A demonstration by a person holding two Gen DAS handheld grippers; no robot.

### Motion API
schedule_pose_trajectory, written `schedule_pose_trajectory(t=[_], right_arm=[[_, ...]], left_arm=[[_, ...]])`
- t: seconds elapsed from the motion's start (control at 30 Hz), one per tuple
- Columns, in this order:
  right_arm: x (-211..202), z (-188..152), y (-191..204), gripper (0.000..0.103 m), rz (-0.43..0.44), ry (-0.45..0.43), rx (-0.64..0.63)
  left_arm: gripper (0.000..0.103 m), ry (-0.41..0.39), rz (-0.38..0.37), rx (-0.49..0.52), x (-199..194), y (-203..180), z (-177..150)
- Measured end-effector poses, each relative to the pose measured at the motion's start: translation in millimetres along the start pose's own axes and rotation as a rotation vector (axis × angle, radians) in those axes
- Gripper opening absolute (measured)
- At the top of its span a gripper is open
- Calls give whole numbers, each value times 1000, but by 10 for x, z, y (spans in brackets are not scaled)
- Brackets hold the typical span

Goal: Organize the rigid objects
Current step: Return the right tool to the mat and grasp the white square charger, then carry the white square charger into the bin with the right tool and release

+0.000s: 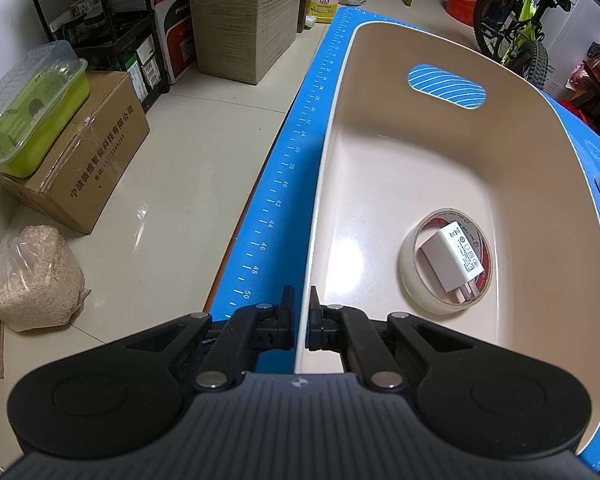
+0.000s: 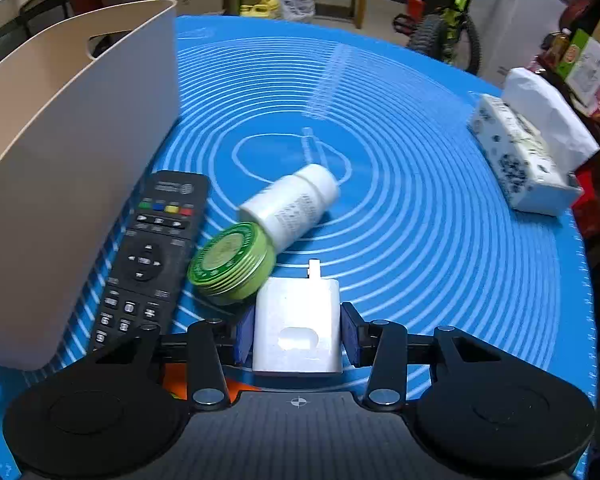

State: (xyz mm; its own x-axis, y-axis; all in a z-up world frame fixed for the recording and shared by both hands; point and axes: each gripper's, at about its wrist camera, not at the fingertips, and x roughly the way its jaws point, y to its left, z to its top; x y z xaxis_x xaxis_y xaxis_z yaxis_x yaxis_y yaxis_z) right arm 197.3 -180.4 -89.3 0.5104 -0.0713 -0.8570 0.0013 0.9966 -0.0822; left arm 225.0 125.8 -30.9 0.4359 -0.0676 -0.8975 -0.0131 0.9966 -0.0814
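Here we hold a white charger block [image 2: 298, 326] in our right tongs [image 2: 297, 334], the blue pads pressed against its two sides, its prong end pointing away from us over the blue mat [image 2: 440, 240] that covers the tabletop. Just ahead of it lies a round green tin [image 2: 230, 264], tilted and leaning against a white pill bottle [image 2: 290, 206] that lies on its side. Left of the tin a black remote control [image 2: 150, 256] lies flat, close alongside the outer wall of the beige bin [image 2: 60, 152]. At the far right of the mat sits a pack of tissues [image 2: 520, 156].

Our left tongs [image 1: 301, 312] are clenched on the near left rim of the beige bin [image 1: 380, 160], one finger outside and one inside the wall. Within the bin a roll of tape [image 1: 446, 262] lies flat on the floor, and a second white charger [image 1: 456, 258] rests inside its ring, prongs toward us.

Beyond the tabletop's edge, on the floor, we see cardboard boxes [image 1: 88, 160] and a bag of grain [image 1: 32, 276].
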Motion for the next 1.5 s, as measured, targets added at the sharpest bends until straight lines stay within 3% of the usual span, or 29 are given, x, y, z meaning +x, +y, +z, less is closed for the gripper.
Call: schedule_pose_trajectory(t=[0.2,0.37,0.63,0.77,0.97,1.13,1.5], right_arm=[[-224,37,-117,49,-66,-63,28],[-496,226,-83,49,-68,-156,24],[-930,765,421,49,52,-341,-76],[-984,1033,806,49,136,-377,-155],[-712,1371,1336,49,191,-344,-259],[-440,1471,1706,49,184,-280,-321],[203,1542,2013,49,178,-106,-336]], left_arm=[[6,0,-2,-2,-2,3,2],[6,0,-1,-3,-1,-3,5],[6,0,2,-2,4,-12,7],[6,0,2,-2,4,-10,5],[6,1,-3,-3,2,5,8],[6,2,-10,-1,4,8,13],[6,2,-8,0,6,-1,3]])
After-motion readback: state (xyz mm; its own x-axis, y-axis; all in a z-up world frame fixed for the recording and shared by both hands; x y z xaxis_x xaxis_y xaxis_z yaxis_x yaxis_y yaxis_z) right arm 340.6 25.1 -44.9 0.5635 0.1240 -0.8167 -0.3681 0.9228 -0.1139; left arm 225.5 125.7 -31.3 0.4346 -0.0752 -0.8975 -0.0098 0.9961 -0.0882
